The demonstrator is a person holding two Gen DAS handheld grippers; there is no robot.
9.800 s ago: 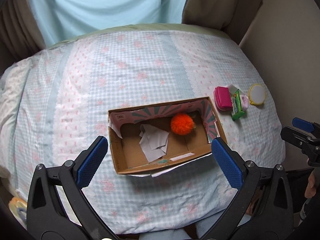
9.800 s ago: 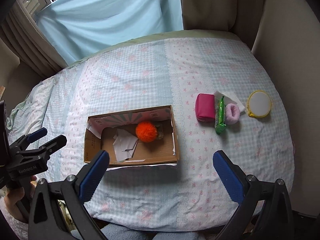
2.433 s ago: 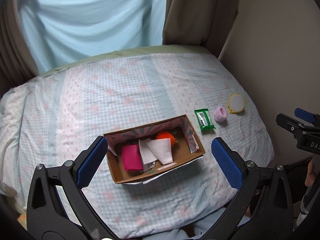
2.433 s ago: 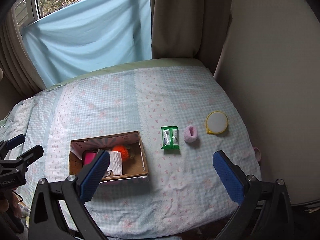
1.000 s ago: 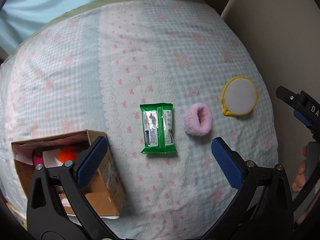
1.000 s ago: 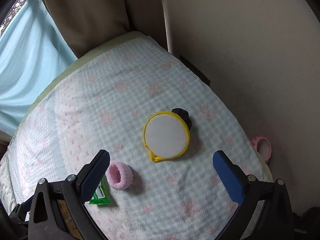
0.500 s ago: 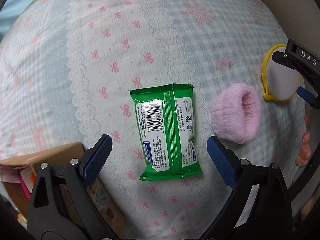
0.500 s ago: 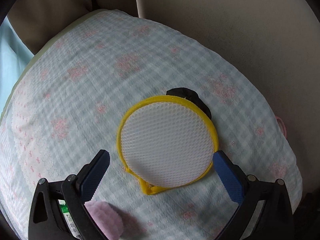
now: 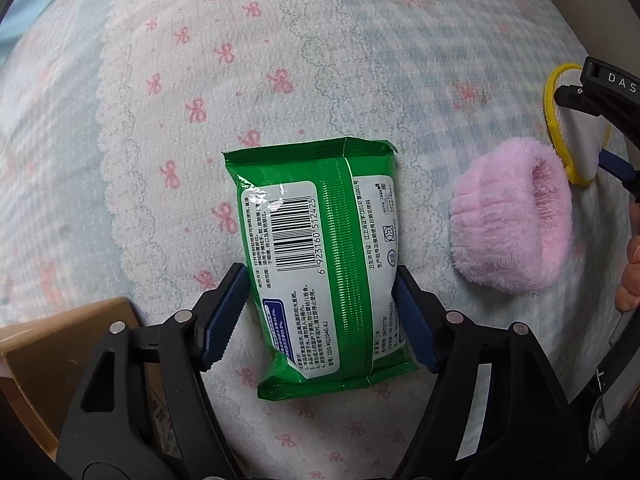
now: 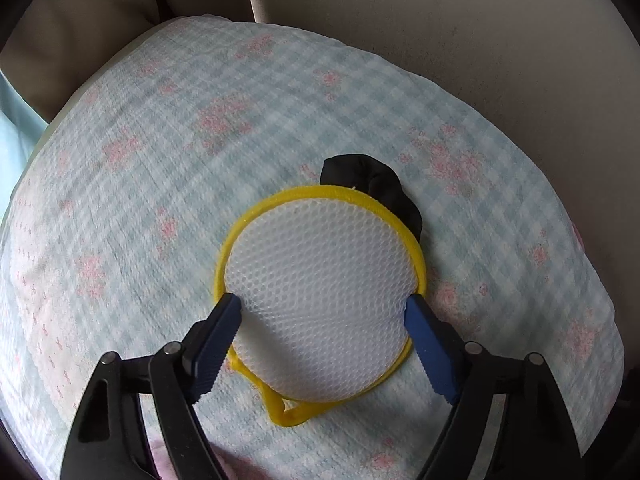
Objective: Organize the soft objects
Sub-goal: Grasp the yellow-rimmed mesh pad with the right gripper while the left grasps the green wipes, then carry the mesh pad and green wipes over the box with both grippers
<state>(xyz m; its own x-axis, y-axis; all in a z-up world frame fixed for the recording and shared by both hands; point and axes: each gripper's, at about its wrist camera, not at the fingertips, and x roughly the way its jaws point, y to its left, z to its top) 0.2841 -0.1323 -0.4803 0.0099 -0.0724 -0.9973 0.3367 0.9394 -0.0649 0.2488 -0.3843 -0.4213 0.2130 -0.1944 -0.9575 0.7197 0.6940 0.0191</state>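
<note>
A green wipes pack [image 9: 320, 264] lies barcode up on the checked bedspread [image 9: 200, 100]. My left gripper [image 9: 320, 316] points straight down over it. Its jaws are closing and both blue pads touch the pack's long sides. In the right wrist view a round white mesh puff with a yellow rim [image 10: 320, 264] sits between the closing jaws of my right gripper [image 10: 322, 308]. The pads press on its rim at both sides. A pink fluffy scrunchie [image 9: 512, 216] lies between the pack and the puff. A black scrunchie [image 10: 372, 184] pokes out from behind the puff.
A corner of the cardboard box [image 9: 60, 340] shows at the lower left of the left wrist view. A beige wall [image 10: 440, 20] rises close behind the bed's far edge. A person's fingers [image 9: 632, 264] hold the right gripper at the frame's right edge.
Both grippers have sunk toward the bed. The left jaws have narrowed onto the wipes pack, the right jaws onto the mesh puff.
</note>
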